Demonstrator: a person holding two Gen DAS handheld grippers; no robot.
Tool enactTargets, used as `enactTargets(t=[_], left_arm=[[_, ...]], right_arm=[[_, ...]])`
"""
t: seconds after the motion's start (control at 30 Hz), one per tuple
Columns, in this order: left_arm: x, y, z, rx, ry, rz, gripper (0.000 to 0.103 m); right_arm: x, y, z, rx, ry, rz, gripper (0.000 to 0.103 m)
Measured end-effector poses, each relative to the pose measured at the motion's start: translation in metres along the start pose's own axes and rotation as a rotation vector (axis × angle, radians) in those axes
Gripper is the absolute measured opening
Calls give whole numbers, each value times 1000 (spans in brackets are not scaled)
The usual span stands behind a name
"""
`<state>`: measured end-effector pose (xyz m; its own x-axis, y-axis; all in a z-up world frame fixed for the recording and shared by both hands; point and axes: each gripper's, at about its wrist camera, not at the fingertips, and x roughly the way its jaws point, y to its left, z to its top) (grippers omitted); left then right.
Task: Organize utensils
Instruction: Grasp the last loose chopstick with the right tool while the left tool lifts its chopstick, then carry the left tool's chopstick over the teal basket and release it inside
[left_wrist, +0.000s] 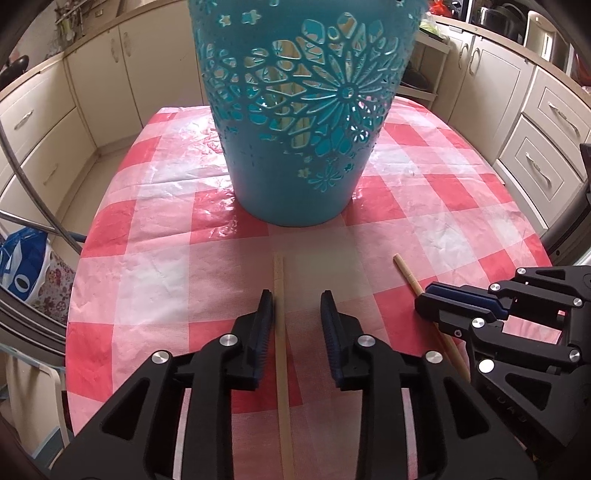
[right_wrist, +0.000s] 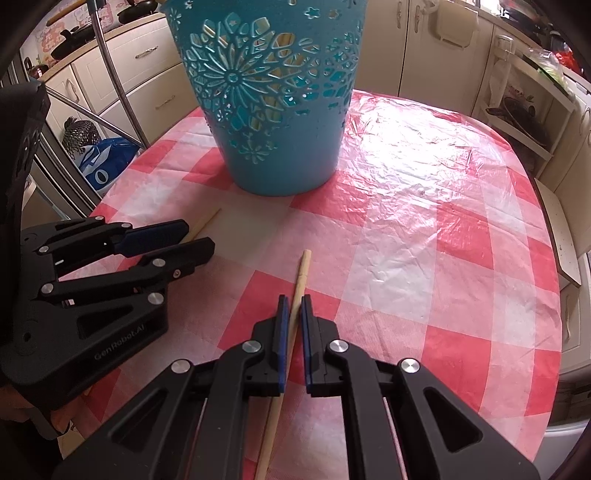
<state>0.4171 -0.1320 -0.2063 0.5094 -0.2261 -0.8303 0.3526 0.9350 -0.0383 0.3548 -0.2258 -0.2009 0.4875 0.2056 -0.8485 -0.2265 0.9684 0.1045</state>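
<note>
A tall teal basket (left_wrist: 295, 129) (right_wrist: 273, 110) with flower cut-outs stands on the red-and-white chequered table (left_wrist: 147, 221) (right_wrist: 443, 258); pale sticks show through its holes. My left gripper (left_wrist: 296, 297) (right_wrist: 197, 236) is open over the cloth. One wooden chopstick (left_wrist: 281, 332) (right_wrist: 207, 219) lies between its jaws, close beside the left pad (left_wrist: 264, 325). My right gripper (right_wrist: 294, 302) (left_wrist: 424, 299) is shut on a second chopstick (right_wrist: 302, 273) (left_wrist: 406, 275), whose tip sticks out ahead of the fingers toward the basket.
Cream kitchen cabinets (left_wrist: 92, 74) (right_wrist: 424, 44) ring the table. A blue plastic bag (left_wrist: 22, 266) (right_wrist: 107, 162) and curved metal tubes (left_wrist: 33, 184) stand off the table's left edge. A shelf with dishes (right_wrist: 517, 110) is at the right.
</note>
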Motion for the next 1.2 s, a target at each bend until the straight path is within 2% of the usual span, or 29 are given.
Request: enactTargets(t=[0.07, 0.2, 0.23, 0.27, 0.3, 0.33, 0.5, 0.67, 0.8, 0.9, 1.03, 1.2], left_arm=[[0, -4, 0, 11, -3, 3, 32], [1, -7, -1, 28, -14, 14, 33], [1, -7, -1, 30, -17, 12, 31], [1, -6, -1, 29, -19, 8, 18], [1, -5, 0, 28, -18, 0, 11], [2, -2, 1, 16, -11, -20, 5], [-5, 16, 5, -68, 20, -152, 5], [-39, 22, 13, -51, -19, -266, 5], [-89, 29, 25, -23, -139, -342, 5], [-127, 36, 44, -43, -267, -375, 5], [-165, 40, 84, -63, -433, -357, 5], [-181, 37, 143, -110, -606, -326, 5]], right_arm=[[0, 1, 0, -4, -1, -3, 8], [0, 4, -1, -14, -7, -13, 8], [0, 4, -1, -17, -7, -15, 8], [0, 4, -1, -22, -8, -17, 7], [0, 5, -2, -27, -9, -20, 7], [0, 5, -1, -28, -9, -19, 7], [-1, -4, -1, 25, 2, 25, 6], [-2, -9, -2, 42, 7, 32, 6], [-3, -7, -3, 38, 10, 25, 6], [-2, -7, -2, 39, 11, 20, 6], [-2, -4, -2, 38, 11, 15, 6], [-2, -4, -2, 36, 10, 14, 6]])
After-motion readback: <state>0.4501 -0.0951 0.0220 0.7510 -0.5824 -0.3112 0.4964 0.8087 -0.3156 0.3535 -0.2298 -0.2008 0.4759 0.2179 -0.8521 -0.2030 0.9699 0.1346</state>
